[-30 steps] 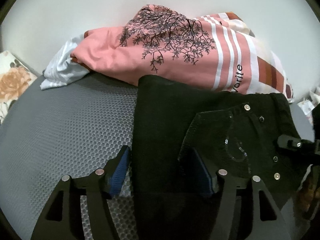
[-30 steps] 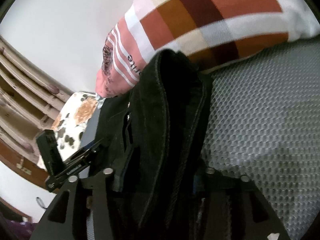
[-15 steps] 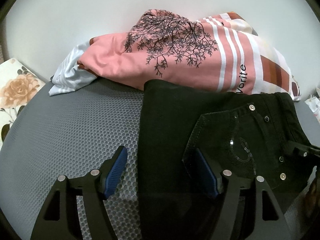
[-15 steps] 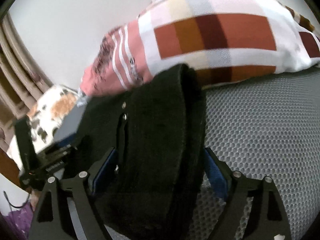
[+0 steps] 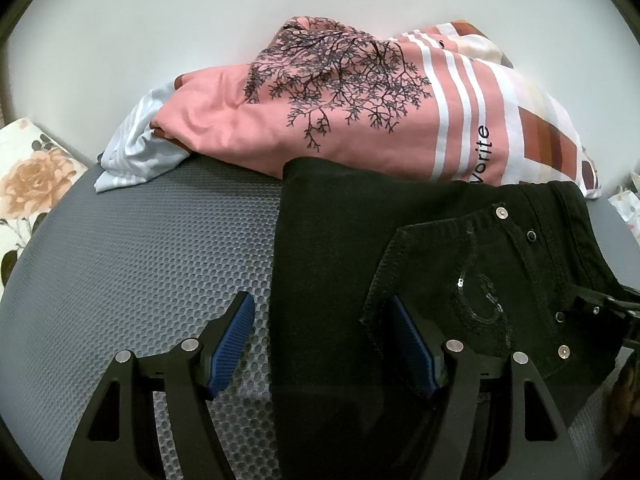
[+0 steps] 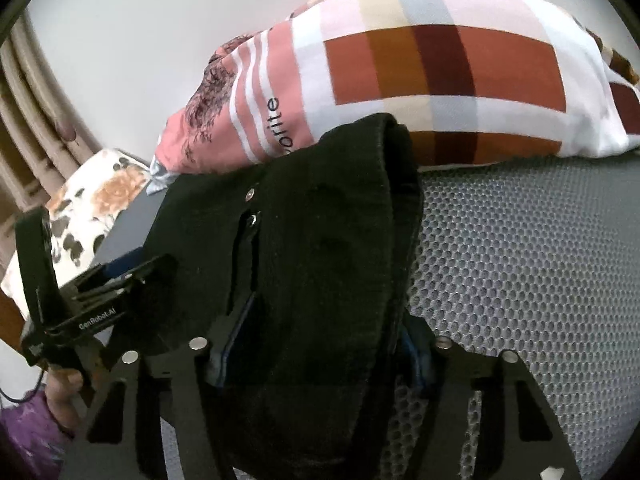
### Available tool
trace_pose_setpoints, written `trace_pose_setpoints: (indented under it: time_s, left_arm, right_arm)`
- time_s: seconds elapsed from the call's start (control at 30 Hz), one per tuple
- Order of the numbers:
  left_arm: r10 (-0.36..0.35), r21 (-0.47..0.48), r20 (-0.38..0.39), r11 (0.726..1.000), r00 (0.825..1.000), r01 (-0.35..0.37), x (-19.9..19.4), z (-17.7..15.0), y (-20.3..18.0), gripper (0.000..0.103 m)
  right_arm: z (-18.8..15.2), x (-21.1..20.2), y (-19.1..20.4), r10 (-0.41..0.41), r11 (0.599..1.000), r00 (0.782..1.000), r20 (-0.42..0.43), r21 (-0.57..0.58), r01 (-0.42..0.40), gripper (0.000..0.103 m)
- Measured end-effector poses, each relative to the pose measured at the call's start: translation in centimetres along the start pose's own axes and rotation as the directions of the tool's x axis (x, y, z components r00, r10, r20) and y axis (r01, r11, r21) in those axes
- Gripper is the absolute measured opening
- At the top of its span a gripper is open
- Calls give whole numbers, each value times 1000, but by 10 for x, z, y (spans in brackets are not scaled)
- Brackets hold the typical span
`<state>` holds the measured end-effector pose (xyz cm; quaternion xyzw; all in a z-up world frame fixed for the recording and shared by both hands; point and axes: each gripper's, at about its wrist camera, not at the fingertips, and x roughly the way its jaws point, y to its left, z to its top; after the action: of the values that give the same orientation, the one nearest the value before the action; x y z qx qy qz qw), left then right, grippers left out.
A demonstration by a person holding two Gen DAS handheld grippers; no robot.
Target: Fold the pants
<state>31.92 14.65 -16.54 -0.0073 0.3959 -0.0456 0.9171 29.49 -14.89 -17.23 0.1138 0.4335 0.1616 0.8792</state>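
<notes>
Black denim pants (image 5: 344, 264) folded on grey mesh (image 5: 160, 248) — left gripper (image 5: 320, 336) spread wide, gripping nothing. Right gripper (image 6: 320, 356) straddling the thick waistband, clamp unclear — liable to drag the fold open if pulled away.

The left gripper (image 5: 320, 344) has matte black plastic fingers with triangular cut-outs, round silver screws at the joints, and ribbed blue pads (image 5: 234, 344). The right gripper (image 6: 320, 360) shares the black frame, silver screws and blue pads. Seen from the right wrist view, the left gripper's black body bears white "GenRobot.AI" lettering, with bare skin of the left hand (image 6: 64, 396) beneath.
</notes>
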Motion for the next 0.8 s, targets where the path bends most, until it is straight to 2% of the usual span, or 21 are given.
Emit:
trace_pose_setpoints:
  time_s: [0.3,0.8]
  left_arm:
    - [11,7,1,1000,1000,-11,0,0,-1,69]
    - [31,16,5,999,1000,-31,0,-1,-3,69]
  right_arm:
    - [1,0,-1,11,1000,1000,-1,4,-11,55]
    - [0,3,11,-44,998,998,34,-35,45,55]
